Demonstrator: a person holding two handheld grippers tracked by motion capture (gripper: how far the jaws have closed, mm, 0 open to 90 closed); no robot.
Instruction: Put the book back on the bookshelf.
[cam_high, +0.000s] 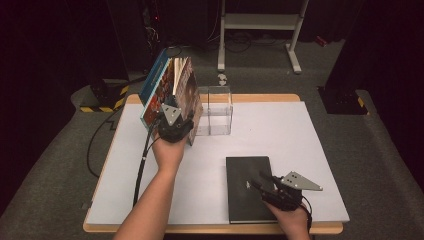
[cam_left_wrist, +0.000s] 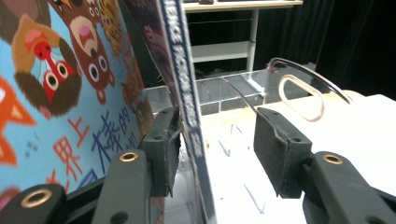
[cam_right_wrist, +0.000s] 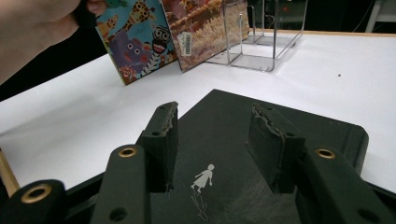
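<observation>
A bundle of colourful books (cam_high: 170, 87) leans tilted against the left side of a clear acrylic stand (cam_high: 216, 110) at the back of the white table (cam_high: 310, 145). My left gripper (cam_high: 175, 131) is at their lower front edge. Its jaws stand open (cam_left_wrist: 217, 126) around a purple-spined book (cam_left_wrist: 184, 84). The left pad (cam_left_wrist: 163, 144) lies against that book and the right pad is well apart from it. A blue cartoon-animal cover (cam_left_wrist: 56, 93) is beside it. A black book (cam_high: 242, 175) lies flat at the front. My right gripper (cam_high: 257, 181) hovers open just above it (cam_right_wrist: 215, 116), with nothing gripped.
The clear stand (cam_right_wrist: 254, 37) has upright dividers and an empty slot to the right of the books. A white metal frame (cam_high: 260, 22) stands on the floor behind the table. A cable (cam_high: 142, 165) trails from the left gripper across the table's left side.
</observation>
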